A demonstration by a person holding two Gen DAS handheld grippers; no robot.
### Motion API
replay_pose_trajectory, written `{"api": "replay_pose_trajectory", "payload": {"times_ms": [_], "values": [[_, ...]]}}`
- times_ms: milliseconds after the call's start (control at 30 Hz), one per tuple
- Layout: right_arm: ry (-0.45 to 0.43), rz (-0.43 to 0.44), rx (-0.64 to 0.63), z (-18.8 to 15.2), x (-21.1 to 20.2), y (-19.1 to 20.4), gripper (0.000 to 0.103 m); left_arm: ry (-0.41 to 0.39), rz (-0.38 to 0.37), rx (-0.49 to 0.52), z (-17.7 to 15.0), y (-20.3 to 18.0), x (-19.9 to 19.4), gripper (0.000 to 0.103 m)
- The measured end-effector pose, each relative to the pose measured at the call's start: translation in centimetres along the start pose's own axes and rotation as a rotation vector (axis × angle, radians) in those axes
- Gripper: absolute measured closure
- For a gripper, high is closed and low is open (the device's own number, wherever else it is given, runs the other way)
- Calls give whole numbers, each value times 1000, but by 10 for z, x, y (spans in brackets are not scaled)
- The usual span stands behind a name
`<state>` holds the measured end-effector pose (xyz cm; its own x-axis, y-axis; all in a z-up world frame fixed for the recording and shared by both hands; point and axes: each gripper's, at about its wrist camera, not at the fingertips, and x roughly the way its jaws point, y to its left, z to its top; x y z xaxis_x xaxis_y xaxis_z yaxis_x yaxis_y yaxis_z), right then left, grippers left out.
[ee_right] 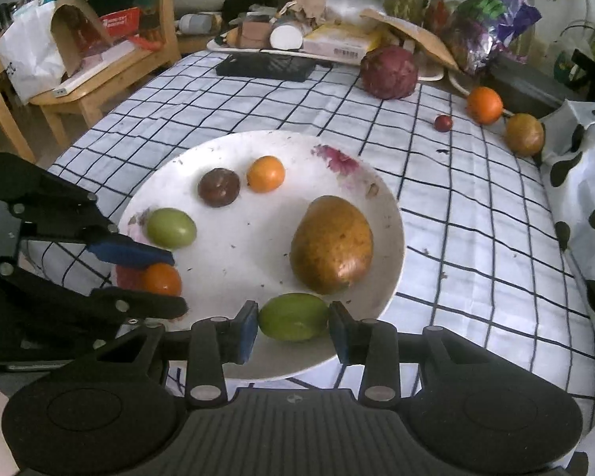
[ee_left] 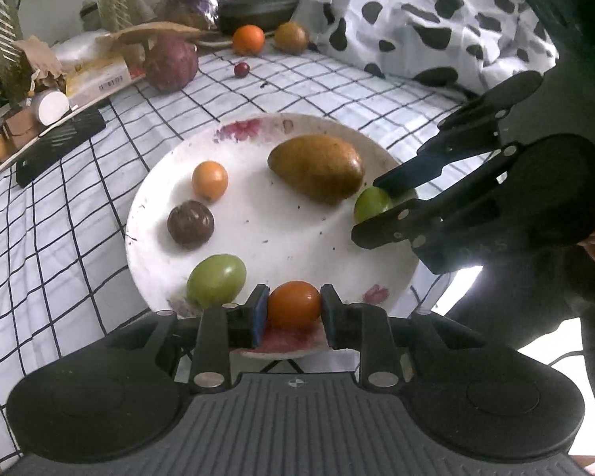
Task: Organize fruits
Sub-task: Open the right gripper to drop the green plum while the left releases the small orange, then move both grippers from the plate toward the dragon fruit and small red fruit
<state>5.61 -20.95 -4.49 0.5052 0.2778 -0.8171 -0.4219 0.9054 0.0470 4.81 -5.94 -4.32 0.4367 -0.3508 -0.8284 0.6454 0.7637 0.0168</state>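
Fruit fills the white plate (ee_left: 154, 214): brown mango (ee_left: 317, 167), dark passionfruit (ee_left: 190, 223), green plum (ee_left: 217, 279). Left tool (ee_left: 293, 309) clamps an orange tomato (ee_left: 293, 304) at the rim; right tool (ee_right: 293, 323) clamps a green fruit (ee_right: 293, 316)

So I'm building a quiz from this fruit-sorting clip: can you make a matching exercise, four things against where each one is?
Things:
1. orange fruit
2. green fruit
3. mango
4. red cabbage

Places:
A. on the checked cloth, off the plate
B. between the right gripper's fingers
C. lying free on the plate
D. between the left gripper's fingers

Pairs: 1-D, 2-B, 3-C, 4-A
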Motion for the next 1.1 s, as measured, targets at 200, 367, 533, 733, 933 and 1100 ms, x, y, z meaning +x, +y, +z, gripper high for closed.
{"api": "replay_pose_trajectory", "payload": {"times_ms": [200, 367, 533, 733, 933, 1100], "values": [[2, 17, 4, 0, 3, 0, 62, -8, 1, -16, 0, 3, -3, 43], [-6, 18, 9, 0, 1, -1, 56, -17, 0, -30, 0, 5, -6, 43], [-48, 15, 28, -2, -10, -3, 41, -41, -6, -54, 0, 7, -13, 43], [-111, -34, 70, -5, -27, -4, 14, -77, 14, -87, -1, 8, -24, 43], [-146, -102, 106, -5, -32, -9, 0, -106, 49, -118, 1, 12, -28, 43], [-141, -148, 147, -3, -29, -16, 0, -121, 70, -132, 2, 14, -30, 43]]}}
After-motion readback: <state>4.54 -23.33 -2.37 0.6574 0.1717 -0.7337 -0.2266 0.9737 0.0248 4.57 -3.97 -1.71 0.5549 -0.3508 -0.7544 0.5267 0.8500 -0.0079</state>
